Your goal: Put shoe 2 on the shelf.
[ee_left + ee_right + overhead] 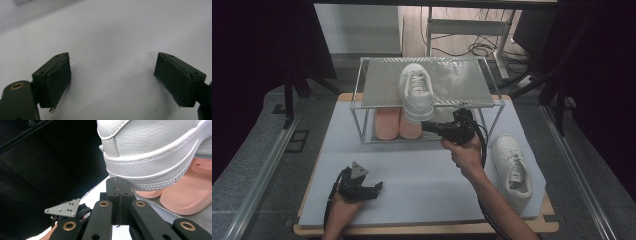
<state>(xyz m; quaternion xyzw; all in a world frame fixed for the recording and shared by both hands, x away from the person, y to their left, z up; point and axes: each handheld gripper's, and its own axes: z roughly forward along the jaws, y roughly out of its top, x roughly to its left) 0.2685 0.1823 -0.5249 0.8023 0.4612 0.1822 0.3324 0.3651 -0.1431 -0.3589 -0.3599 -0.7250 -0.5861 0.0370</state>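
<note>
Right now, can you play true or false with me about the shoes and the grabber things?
1. One white shoe sits on top of the clear rack. True; its heel juts over the front edge.
2. The right gripper has its jaws wide open. False; they are shut together, empty, just under the shoe's heel.
3. The left gripper is holding a shoe. False; its jaws are open over the bare white mat.
4. A second white shoe lies on the mat to the right of the rack. True.
5. The pink slippers are on the rack's top shelf. False; they sit underneath it.
</note>
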